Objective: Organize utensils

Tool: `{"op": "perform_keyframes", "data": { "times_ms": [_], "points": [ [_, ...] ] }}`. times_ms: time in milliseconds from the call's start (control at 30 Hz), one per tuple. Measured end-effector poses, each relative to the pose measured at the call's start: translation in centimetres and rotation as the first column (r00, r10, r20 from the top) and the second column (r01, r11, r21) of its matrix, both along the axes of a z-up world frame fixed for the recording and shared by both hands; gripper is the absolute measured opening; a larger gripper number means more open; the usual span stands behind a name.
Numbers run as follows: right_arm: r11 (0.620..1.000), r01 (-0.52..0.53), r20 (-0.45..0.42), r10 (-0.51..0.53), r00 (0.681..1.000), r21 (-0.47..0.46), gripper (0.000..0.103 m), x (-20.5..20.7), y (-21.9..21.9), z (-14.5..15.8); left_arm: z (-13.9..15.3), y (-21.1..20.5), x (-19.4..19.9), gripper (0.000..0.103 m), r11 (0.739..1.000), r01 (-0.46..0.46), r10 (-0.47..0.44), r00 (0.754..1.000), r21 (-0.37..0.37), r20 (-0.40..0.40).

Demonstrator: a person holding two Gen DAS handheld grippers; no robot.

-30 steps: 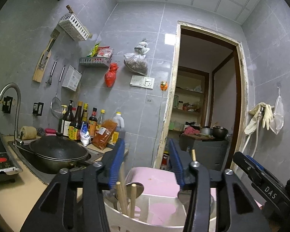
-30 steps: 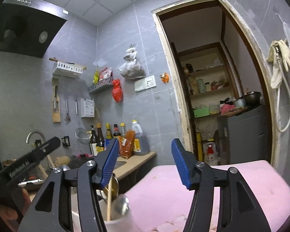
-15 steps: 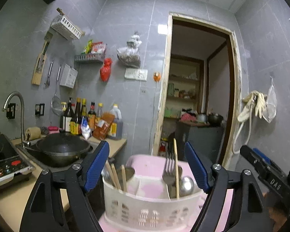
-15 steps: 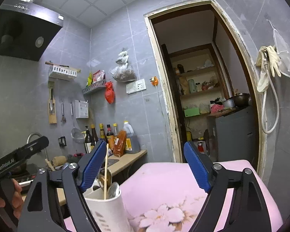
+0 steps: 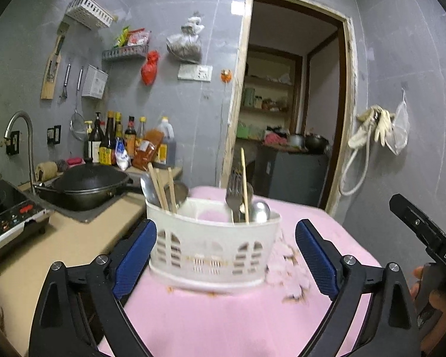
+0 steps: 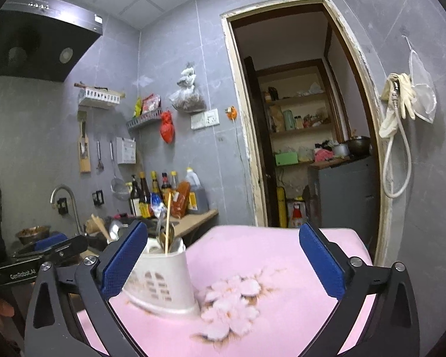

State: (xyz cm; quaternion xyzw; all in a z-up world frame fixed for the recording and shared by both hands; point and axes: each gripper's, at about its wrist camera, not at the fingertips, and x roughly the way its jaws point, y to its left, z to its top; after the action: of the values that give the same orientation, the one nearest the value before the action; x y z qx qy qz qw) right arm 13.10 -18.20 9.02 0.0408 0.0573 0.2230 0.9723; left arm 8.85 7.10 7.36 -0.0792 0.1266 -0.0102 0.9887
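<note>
A white plastic utensil caddy stands on a pink flowered cloth. Its left section holds wooden chopsticks and a spoon. Its right section holds a fork, a chopstick and a spoon. My left gripper is open and empty, its fingers apart on either side of the caddy, short of it. My right gripper is open and empty. The caddy shows in the right wrist view at its left finger.
A counter at the left carries a black wok, an induction hob, a tap and sauce bottles. A doorway opens behind the table. The right gripper's body is at the right.
Both grippers have opened wider and pulled back and up from the caddy, which now stands fully in view on the cloth.
</note>
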Motion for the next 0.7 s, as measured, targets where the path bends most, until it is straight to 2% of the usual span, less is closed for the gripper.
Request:
{"op": "perform_keyframes", "data": {
  "times_ms": [267, 400, 700],
  "points": [
    [0.996, 0.074, -0.063, -0.077, 0.995, -0.057, 0.103, -2.6, -1.5, -1.9, -1.4, -1.8, -2.1, 0.092, 0.998, -0.012, 0.013, 1.000, 0.069, -0.018],
    [0.992, 0.104, -0.083, -0.110, 0.991, -0.076, 0.103, -3.8, -2.3, -2.7, -2.1, -2.1, -3.1, 0.092, 0.997, -0.030, 0.031, 0.999, 0.074, -0.012],
    [0.977, 0.168, -0.044, -0.175, 0.984, -0.134, 0.103, -5.5, -2.3, -3.6, -3.4, -2.3, -4.0, 0.092, 0.996, -0.059, 0.060, 0.998, 0.066, -0.018]
  ]
}}
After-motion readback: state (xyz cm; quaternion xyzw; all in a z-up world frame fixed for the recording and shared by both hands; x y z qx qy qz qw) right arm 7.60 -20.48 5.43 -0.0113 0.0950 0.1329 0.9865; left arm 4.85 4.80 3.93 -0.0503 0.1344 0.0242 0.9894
